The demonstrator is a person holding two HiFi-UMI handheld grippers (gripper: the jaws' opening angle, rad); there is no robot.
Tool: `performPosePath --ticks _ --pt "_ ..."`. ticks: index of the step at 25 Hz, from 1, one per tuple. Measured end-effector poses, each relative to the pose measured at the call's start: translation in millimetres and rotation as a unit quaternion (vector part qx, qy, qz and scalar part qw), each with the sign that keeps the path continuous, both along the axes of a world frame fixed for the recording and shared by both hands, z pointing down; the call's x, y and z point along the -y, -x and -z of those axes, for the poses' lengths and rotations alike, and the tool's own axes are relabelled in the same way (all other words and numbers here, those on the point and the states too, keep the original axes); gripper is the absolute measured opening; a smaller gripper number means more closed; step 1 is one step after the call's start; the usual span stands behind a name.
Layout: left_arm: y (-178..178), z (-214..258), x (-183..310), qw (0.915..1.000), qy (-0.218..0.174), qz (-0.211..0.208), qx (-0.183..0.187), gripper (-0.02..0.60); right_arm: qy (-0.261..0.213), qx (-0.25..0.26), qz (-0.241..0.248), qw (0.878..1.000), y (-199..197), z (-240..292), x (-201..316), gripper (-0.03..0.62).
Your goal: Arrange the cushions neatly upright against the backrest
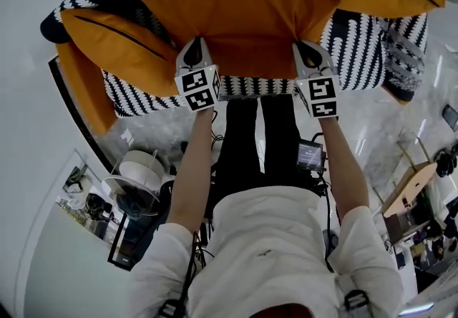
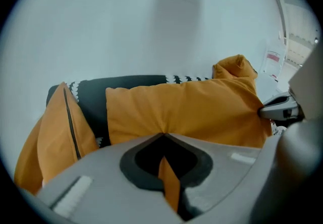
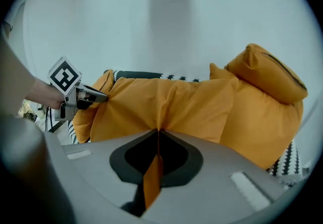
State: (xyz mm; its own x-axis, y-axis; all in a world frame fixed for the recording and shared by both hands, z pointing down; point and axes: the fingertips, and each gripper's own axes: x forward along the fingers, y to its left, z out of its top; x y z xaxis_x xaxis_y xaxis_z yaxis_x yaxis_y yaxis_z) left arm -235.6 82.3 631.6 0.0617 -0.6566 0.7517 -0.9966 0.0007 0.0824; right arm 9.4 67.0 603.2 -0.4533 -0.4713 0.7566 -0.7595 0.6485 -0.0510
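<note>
Across the head view's top, a black-and-white patterned sofa (image 1: pixel 365 44) spans the frame. Over its seat, before the dark backrest (image 2: pixel 126 89), the middle cushion (image 1: pixel 243 19), orange, is gripped by its near edge. An orange left cushion (image 1: pixel 107 41) leans at one end. At the other end a zipped top cushion (image 3: pixel 270 74) lies on a lower cushion (image 3: pixel 262 122). The left gripper (image 1: pixel 193 48) and right gripper (image 1: pixel 309 48) each clench a pinch of the middle cushion's fabric, one near each corner. Each marker cube (image 1: pixel 199 87) bears black-and-white square codes. A wall notice (image 2: pixel 272 59) is too small to read.
</note>
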Motion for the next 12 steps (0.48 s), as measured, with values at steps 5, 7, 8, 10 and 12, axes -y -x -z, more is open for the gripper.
performPosePath --ticks 5,7,8,10,12 --pt "18 42 33 0.9986 -0.049 0.015 0.009 0.006 -0.049 0.019 0.002 0.999 16 32 36 0.031" --pt "22 48 41 0.998 -0.059 0.022 0.01 0.006 -0.065 0.025 0.003 0.998 21 38 51 0.031" --pt "23 50 44 0.9975 -0.064 0.027 0.009 0.006 -0.073 0.027 0.005 0.997 23 40 60 0.031" --pt "28 53 48 0.9964 -0.077 0.036 0.006 0.006 -0.088 0.034 0.009 0.996 29 44 75 0.031" --pt "33 56 53 0.9953 -0.085 0.046 0.007 0.006 -0.102 0.042 0.015 0.994 37 48 88 0.031"
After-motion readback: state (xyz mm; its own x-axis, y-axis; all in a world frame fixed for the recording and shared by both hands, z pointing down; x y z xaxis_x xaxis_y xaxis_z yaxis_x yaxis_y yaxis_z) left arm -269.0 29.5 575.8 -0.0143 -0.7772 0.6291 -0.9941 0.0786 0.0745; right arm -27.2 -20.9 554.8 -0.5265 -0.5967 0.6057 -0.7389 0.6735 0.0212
